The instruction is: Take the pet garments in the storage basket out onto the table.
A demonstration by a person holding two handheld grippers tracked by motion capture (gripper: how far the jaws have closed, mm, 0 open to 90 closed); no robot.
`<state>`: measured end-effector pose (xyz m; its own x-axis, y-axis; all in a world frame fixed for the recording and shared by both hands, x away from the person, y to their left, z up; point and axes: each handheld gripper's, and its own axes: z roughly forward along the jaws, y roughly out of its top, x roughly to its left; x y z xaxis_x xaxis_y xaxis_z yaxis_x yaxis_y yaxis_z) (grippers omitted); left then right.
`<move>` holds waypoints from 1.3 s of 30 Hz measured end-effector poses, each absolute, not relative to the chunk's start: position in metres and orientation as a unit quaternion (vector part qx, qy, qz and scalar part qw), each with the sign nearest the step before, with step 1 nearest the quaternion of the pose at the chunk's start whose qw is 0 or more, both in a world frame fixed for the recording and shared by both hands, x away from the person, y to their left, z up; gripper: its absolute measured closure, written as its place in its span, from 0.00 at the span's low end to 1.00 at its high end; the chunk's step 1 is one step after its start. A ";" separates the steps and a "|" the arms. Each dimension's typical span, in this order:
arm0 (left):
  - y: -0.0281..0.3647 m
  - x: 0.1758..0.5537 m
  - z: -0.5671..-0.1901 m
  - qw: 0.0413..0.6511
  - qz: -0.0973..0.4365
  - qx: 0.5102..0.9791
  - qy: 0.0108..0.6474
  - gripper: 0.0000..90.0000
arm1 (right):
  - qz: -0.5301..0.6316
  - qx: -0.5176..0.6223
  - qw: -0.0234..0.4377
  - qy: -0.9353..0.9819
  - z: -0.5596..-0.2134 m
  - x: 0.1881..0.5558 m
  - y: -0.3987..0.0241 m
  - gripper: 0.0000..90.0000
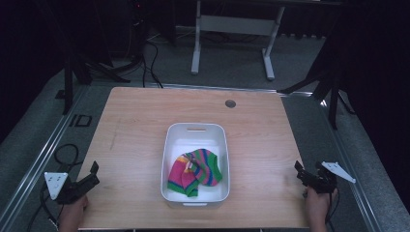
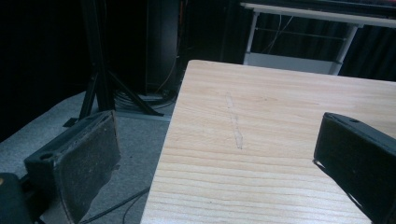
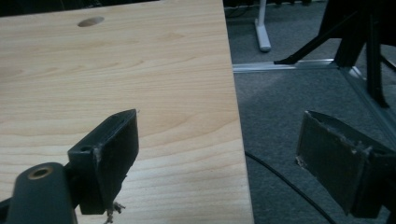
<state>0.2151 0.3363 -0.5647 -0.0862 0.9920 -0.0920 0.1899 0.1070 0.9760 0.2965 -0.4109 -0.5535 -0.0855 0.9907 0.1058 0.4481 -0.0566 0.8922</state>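
Observation:
A white plastic bin (image 1: 170, 145) sits at the middle of the wooden table (image 1: 130, 125). Inside it lies a crumpled striped sock (image 1: 196, 170) in pink, green, blue and yellow. My left gripper (image 1: 92, 175) rests at the table's near left corner, open and empty; in the left gripper view its jaws (image 2: 219, 158) straddle the table's left edge. My right gripper (image 1: 300, 173) is held at the near right edge, also open with nothing in it; its jaws (image 3: 219, 158) straddle the table's right edge.
A round cable hole (image 1: 230, 103) is set in the far part of the tabletop. Black tripod legs (image 1: 77, 72) and cables stand on the grey carpet to the left, more stand legs (image 1: 333, 92) to the right. A white desk frame (image 1: 232, 29) stands behind.

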 end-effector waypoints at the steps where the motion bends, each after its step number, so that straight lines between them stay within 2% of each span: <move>1: 0.336 0.215 -0.565 0.453 0.442 0.501 0.590 0.01 | 0.416 0.597 0.321 0.605 -0.555 0.297 -0.411 0.14; 11: 0.337 0.216 -0.565 0.454 0.440 0.500 0.592 0.01 | 0.415 0.599 0.304 0.614 -0.556 0.299 -0.410 0.14; 15: 0.337 0.217 -0.565 0.454 0.436 0.501 0.594 0.01 | 0.424 0.569 0.269 0.651 -0.555 0.303 -0.410 0.15; 18: 0.337 0.217 -0.565 0.453 0.436 0.501 0.594 0.01 | 0.441 0.539 0.227 0.681 -0.556 0.305 -0.414 0.16; 19: 0.337 0.217 -0.565 0.453 0.436 0.501 0.594 0.01 | 0.441 0.539 0.227 0.681 -0.556 0.305 -0.414 0.16; 20: 0.337 0.217 -0.565 0.452 0.437 0.503 0.594 0.01 | 0.445 0.524 0.188 0.702 -0.558 0.310 -0.415 0.16; 23: 0.337 0.217 -0.565 0.452 0.437 0.503 0.593 0.01 | 0.436 0.501 0.181 0.726 -0.558 0.311 -0.413 0.16; 24: 0.338 0.217 -0.565 0.455 0.433 0.502 0.595 0.01 | 0.425 0.471 0.159 0.757 -0.558 0.312 -0.411 0.16; 34: 0.339 0.217 -0.565 0.458 0.430 0.502 0.594 0.01 | 0.414 0.401 0.087 0.813 -0.555 0.315 -0.406 0.16; 39: 0.339 0.217 -0.565 0.458 0.429 0.503 0.594 0.01 | 0.403 0.378 0.026 0.833 -0.553 0.316 -0.391 0.15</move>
